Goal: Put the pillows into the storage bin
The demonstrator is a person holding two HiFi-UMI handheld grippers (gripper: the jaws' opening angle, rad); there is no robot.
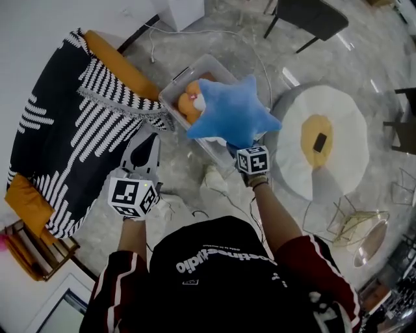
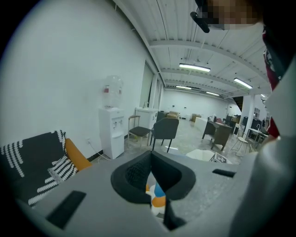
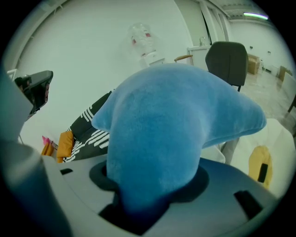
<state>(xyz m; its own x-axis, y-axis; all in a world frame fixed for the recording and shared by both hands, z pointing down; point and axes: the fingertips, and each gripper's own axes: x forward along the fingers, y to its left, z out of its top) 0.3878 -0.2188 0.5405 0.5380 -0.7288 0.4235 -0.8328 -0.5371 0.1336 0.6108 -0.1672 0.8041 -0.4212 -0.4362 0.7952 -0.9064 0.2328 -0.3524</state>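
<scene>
A grey mottled floor (image 1: 214, 39) is seen from above, with a white cable (image 1: 195, 31) trailing across it. At the left an orange sofa (image 1: 120, 68) is draped with a black-and-white throw (image 1: 58, 143). At the right a round egg cushion (image 1: 338, 117) lies on the floor, and a small black thing (image 1: 320, 142) rests on its yolk. A dark chair (image 1: 312, 16) is cut off at the top edge, and gold wire frames (image 1: 354, 224) are set near the lower right. In the left gripper view a white wall (image 2: 69, 69), a water dispenser (image 2: 112, 125) and ceiling strip lights are shown.

A clear bin (image 1: 168, 94) stands on the floor just beside the sofa. An orange pillow (image 1: 190, 101) with a white patch lies inside it. The blue star pillow (image 1: 234, 110) is held in the air over the bin's near side, covering much of its opening.

The right gripper (image 1: 242, 151) is clamped on one point of the star pillow (image 3: 171, 120), which is pinched between the jaws. The left gripper (image 1: 148, 138) is held beside the bin with its jaws pressed together on nothing (image 2: 151, 159).

The right gripper's fingertips are buried in the plush. How much more the bin holds cannot be told.
</scene>
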